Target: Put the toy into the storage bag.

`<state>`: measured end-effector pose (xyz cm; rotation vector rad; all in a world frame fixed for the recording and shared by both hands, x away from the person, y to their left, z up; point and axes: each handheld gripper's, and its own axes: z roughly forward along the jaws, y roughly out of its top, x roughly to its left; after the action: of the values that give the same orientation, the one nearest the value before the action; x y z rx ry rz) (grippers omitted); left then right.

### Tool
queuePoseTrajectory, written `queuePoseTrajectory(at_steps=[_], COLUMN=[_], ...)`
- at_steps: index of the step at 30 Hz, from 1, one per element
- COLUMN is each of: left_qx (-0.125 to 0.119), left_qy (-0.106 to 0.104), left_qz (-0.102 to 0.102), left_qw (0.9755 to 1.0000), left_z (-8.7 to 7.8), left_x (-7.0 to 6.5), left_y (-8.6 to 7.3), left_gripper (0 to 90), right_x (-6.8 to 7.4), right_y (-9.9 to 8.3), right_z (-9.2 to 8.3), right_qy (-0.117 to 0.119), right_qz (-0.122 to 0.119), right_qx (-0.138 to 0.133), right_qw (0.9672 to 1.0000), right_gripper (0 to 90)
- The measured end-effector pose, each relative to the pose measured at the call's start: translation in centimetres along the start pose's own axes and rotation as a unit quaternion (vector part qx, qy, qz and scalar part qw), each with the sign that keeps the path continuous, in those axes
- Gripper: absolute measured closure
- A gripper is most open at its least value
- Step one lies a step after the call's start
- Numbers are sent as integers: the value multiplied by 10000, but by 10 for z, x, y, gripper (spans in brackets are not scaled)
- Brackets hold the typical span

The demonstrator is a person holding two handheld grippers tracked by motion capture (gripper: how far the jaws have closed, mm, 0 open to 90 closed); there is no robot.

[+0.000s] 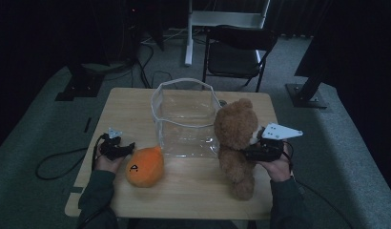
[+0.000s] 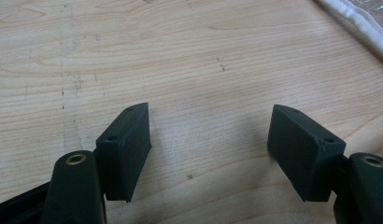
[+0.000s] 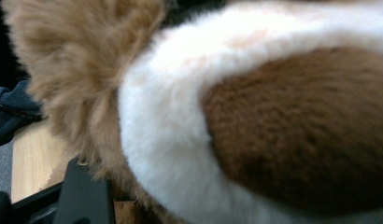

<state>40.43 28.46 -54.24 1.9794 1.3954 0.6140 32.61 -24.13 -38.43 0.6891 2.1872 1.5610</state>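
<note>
Holding the brown teddy bear from its side, the right gripper has its fingers squeezed around the soft body. The bear stands at the right of the worktop. The left gripper rests with fingers wide and nothing between them, just beside an orange plush toy. Farther back stands a clear bag, touching the bear.

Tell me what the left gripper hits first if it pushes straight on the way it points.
Probably the round orange plush toy: the open left gripper points at it across the bare wooden table. Depth is uncertain.
</note>
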Motion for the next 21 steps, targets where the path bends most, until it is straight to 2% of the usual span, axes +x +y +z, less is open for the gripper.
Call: queuePoseTrajectory(at_steps=[10,21], left_qx=[2,3], left_qy=[0,1], left_qz=[2,0], left_qw=[10000,10000], left_z=[0,0], left_x=[0,0], left_y=[0,0], left_gripper=[306,306], right_x=[-7,-17], right_y=[4,15], right_z=[0,-11], right_qy=[-105,-307], right_qz=[20,-20], right_qx=[-39,-147], right_qw=[9999,9994], right_gripper=[331,331])
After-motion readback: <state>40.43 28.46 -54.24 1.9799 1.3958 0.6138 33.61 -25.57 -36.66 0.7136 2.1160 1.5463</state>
